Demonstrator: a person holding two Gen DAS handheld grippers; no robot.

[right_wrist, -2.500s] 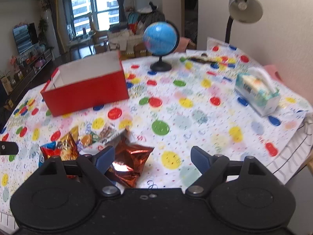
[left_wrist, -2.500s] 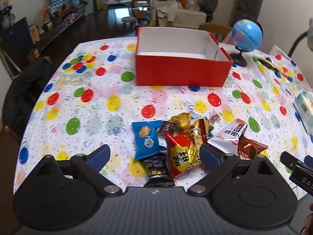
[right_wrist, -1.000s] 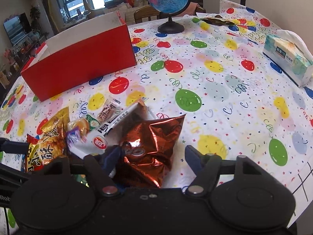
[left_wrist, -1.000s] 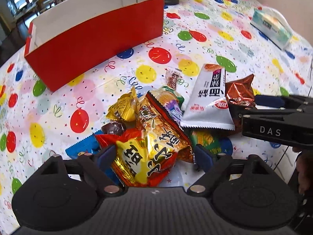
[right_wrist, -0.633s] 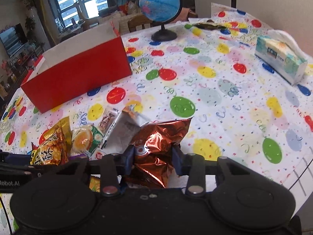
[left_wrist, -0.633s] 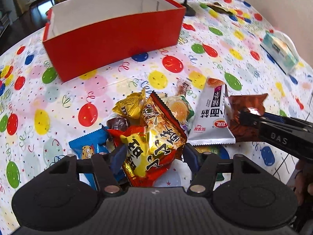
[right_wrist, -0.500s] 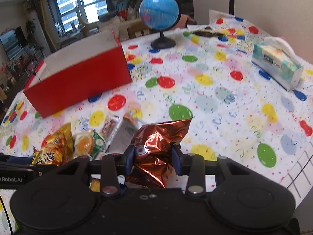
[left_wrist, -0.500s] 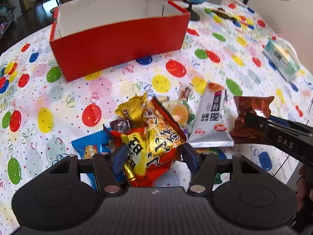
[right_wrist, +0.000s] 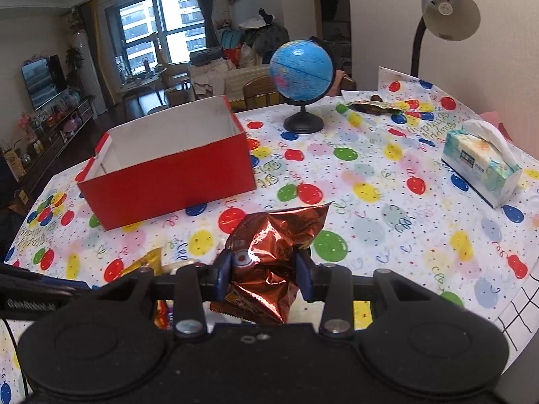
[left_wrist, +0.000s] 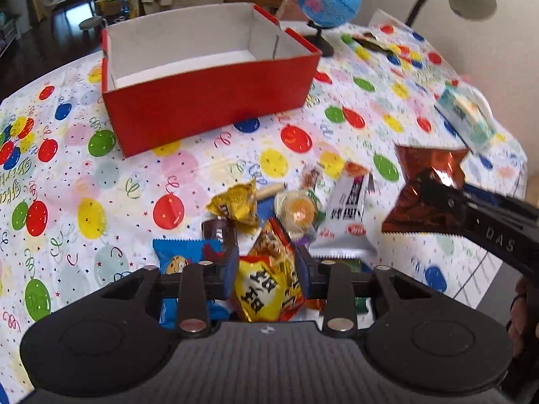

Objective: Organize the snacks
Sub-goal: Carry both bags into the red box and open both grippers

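**Both grippers lifted a packet clear of the snack pile**

The left gripper [left_wrist: 267,271] had its jaws pinched on the red-and-yellow snack packet [left_wrist: 269,289], and the right gripper [right_wrist: 262,274] had its jaws pinched on the copper foil packet [right_wrist: 273,252], crumpling its middle. Both packets looked light, soft and crinkly, with slick film that could slide out of a weak pinch; a grip across the puffed body, not the thin sealed edge, seemed safest, though brittle contents might crush.

The empty red box [left_wrist: 209,101] stood beyond the pile on the balloon tablecloth [left_wrist: 101,175], well apart from both packets.

Against the view 2.5 s earlier, when both pairs of jaws stood wide over packets lying flat, the jaws had closed and each packet had risen off the cloth. The white packet [left_wrist: 347,215], blue cookie packet [left_wrist: 182,256] and gold packet [left_wrist: 235,202] stayed put.
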